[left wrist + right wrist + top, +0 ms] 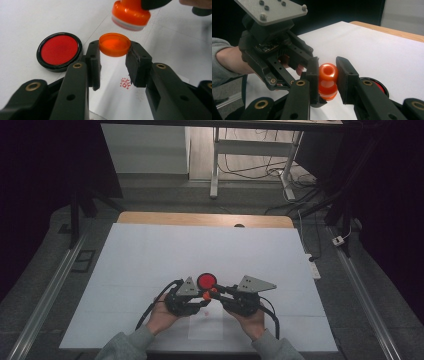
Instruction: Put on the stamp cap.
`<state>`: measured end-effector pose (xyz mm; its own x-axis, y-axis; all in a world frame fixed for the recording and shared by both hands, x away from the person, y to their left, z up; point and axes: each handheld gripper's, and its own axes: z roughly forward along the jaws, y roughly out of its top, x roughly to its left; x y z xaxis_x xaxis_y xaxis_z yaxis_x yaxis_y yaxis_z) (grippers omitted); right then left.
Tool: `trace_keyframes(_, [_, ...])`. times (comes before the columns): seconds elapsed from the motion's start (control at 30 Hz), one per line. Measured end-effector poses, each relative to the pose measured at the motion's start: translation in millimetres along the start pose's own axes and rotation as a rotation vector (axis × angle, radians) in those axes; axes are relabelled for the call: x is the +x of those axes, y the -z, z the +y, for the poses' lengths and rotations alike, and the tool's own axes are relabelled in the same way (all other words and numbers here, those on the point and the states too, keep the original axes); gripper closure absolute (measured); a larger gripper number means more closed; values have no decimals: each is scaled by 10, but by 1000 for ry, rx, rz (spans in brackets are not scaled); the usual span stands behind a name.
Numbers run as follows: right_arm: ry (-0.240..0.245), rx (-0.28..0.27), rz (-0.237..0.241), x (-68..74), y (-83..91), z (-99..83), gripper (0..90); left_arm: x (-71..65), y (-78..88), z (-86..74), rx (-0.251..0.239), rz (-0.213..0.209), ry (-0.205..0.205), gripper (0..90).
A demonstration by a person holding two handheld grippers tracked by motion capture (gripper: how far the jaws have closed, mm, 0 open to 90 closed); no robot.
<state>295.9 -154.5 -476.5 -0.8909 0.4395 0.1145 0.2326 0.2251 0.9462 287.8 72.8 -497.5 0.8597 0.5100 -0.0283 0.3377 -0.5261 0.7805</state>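
A: What does the left gripper [113, 63] hold?

B: Its jaws are clenched on a little orange cap [114, 44]. The cap sits between the tips, with its hollow side up.

A: And the right gripper [327, 75]?

B: It squeezes the orange stamp [327, 81] by its handle. In the left gripper view the stamp [130, 13] hangs at about 1 o'clock from the cap, close but apart.

A: Where is the red ink pad [59, 50]?

B: It lies open on the white sheet [150, 260], at about 9 o'clock from the cap in the left gripper view.

A: Anything on the paper?

B: A small red mark [125, 83] shows on the paper [112, 100] under the left gripper's jaws.
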Motion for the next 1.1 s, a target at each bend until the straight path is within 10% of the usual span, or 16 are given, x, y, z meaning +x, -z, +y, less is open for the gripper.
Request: trace_keyframes(1.1, [6, 17, -1, 18, -37, -32, 721, -64, 36, 37, -28, -1, -17, 649])
